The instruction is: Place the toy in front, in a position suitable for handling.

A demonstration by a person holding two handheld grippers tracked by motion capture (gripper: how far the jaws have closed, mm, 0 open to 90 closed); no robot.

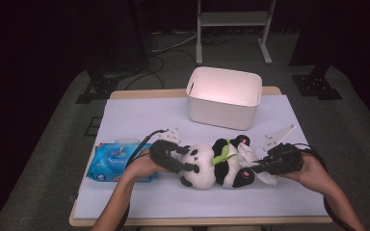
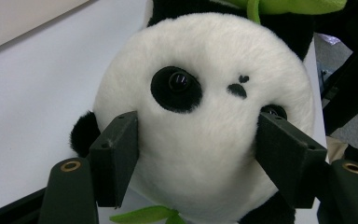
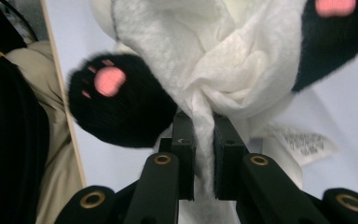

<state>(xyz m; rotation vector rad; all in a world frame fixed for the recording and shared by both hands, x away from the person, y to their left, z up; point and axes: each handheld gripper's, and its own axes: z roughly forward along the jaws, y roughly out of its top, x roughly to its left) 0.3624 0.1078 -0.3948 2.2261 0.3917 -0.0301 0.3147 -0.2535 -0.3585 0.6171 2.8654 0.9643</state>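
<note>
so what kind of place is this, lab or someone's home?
Most likely a lab or recording studio: dark curtained surroundings, cables across the grey floor, equipment stand legs, and one table with a white cover holding a plush panda, white bin and wipes pack.

Dim, dark surroundings — bright glare inside the white plastic tub (image 1: 224, 86); soft blur on the black plush paw (image 3: 116, 100).

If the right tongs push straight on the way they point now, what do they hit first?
The right tongs, already shut on the wipe, point at the panda between its two black feet. Going on, they would probably press the bunched wipe into its white belly first; depth is hard to judge.
</note>
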